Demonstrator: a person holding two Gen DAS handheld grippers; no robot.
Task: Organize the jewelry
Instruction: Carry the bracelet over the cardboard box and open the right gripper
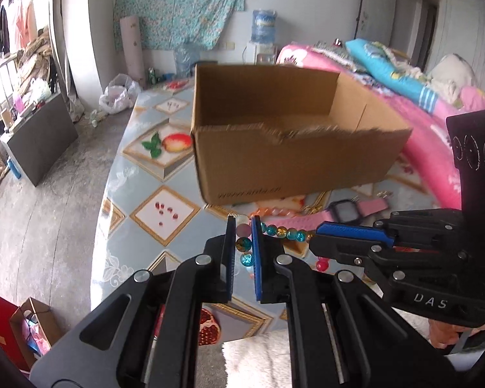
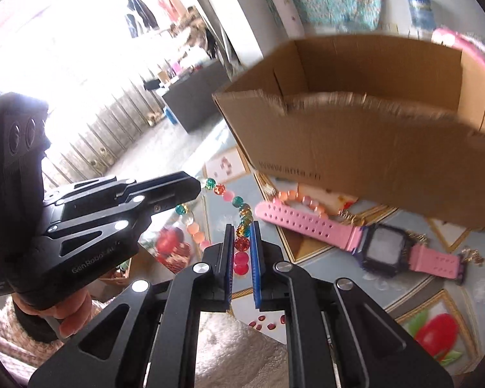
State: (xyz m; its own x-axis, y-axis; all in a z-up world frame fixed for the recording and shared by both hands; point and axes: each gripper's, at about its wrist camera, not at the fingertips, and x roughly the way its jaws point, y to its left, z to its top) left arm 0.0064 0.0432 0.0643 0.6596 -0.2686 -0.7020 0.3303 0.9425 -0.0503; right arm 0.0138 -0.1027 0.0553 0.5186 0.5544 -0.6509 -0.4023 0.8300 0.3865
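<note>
A string of glittery teal, gold, red and pink beads hangs stretched between my two grippers, above the patterned tablecloth. My left gripper is shut on one end of it, with beads pinched between the blue pads. The right gripper is shut on the other end of the bead string. In the left wrist view the right gripper comes in from the right. In the right wrist view the left gripper comes in from the left. An open cardboard box stands just beyond them.
On the table, by the box's front wall, lie a pink-strapped watch, an orange bead bracelet and thin gold chains. A bed with pink bedding borders the table's right side. Bare floor lies to the left.
</note>
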